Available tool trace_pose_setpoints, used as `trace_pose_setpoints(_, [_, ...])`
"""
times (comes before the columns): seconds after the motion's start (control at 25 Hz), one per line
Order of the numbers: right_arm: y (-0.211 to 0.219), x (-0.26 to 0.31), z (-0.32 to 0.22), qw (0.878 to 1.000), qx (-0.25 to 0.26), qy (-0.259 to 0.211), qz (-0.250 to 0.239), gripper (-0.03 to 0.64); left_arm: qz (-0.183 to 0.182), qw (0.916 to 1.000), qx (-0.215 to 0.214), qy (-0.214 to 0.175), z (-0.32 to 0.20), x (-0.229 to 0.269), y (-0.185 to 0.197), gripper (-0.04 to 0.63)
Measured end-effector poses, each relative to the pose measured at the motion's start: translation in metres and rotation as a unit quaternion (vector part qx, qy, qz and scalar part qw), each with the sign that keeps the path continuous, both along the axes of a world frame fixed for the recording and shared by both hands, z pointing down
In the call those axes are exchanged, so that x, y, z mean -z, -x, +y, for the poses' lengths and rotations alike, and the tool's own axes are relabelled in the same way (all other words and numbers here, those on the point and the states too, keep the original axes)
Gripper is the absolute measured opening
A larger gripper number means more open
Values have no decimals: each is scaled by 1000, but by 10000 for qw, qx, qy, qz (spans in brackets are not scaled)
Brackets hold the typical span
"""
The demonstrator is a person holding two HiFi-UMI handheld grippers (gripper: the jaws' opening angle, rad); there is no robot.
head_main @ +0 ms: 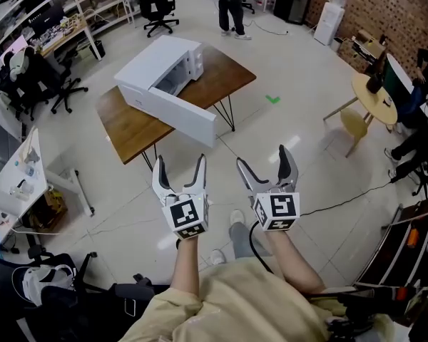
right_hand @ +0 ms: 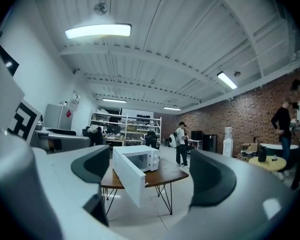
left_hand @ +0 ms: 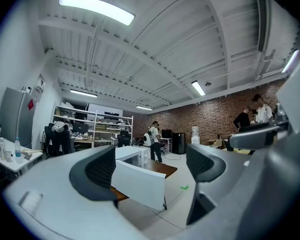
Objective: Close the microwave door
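The microwave [head_main: 165, 64] sits on a wooden desk [head_main: 127, 132] in the upper left-centre of the head view. Its door [head_main: 177, 111] is swung wide open and juts out past the desk's near edge. In the right tool's view the door hangs from the left side of the oven mouth, with its free edge nearest the camera.

The left tool [head_main: 180, 164] and the right tool [head_main: 264, 160] are held side by side at the lower centre of the frame. Each has its jaws spread wide with nothing between them. Both are well apart from the microwave, with bare floor [head_main: 271, 127] between.

The door looks like a light, stiff, flat panel that should turn easily on its hinge. Its smooth white face is probably slippery, so a flat push seems safer than a pinch. The best place to press is likely the outer face close to the free edge, far from the hinge, where little force is needed. The latch will probably need a firmer last press. A hard shove could slide the whole microwave across the desk.
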State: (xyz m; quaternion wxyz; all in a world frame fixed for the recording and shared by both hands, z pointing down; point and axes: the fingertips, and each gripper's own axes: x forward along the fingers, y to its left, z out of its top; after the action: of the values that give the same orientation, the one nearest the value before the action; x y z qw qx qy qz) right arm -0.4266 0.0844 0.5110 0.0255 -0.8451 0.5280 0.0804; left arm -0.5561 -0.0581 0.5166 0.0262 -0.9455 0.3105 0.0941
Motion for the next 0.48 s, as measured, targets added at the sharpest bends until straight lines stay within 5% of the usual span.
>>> trace_pose_setpoints(0.48, [-127, 37, -53, 9961, 686, -538, -105, 482, -268, 9991, 242, -234, -33, 26, -119, 443])
